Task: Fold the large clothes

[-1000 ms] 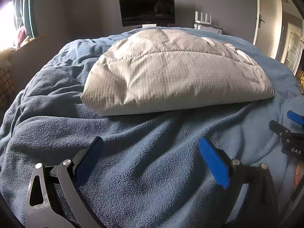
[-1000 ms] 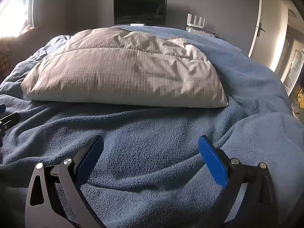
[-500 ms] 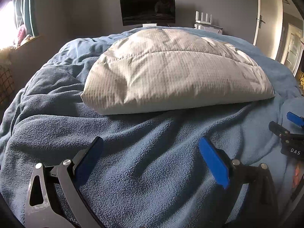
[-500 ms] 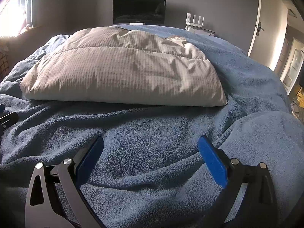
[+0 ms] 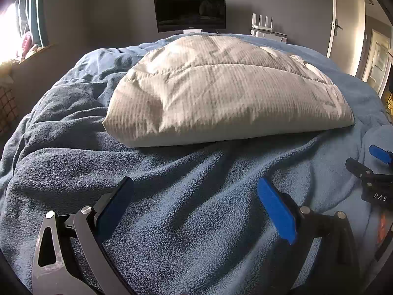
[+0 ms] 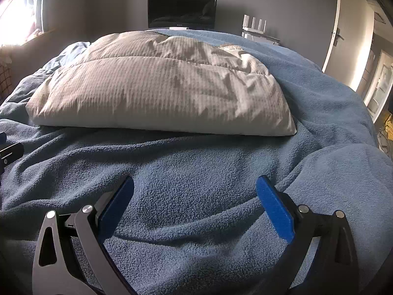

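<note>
Ahead, a pale pillow [image 5: 221, 93] lies across the blue blanket [image 6: 196, 172]; both tongs [image 5: 195, 204] [image 6: 195, 204] gape wide, empty.

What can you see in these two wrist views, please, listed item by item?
fleece blanket: one, blue, spread rumpled over the bed
quilted item: one, beige-white, folded, lying on the blanket
screen: one, black, at the far wall
router: one, white, right of the screen
door: one, white, at right
window: one, bright, at left
left tongs: open, blue pads, over the blanket
right tongs: open, blue pads, over the blanket
</note>
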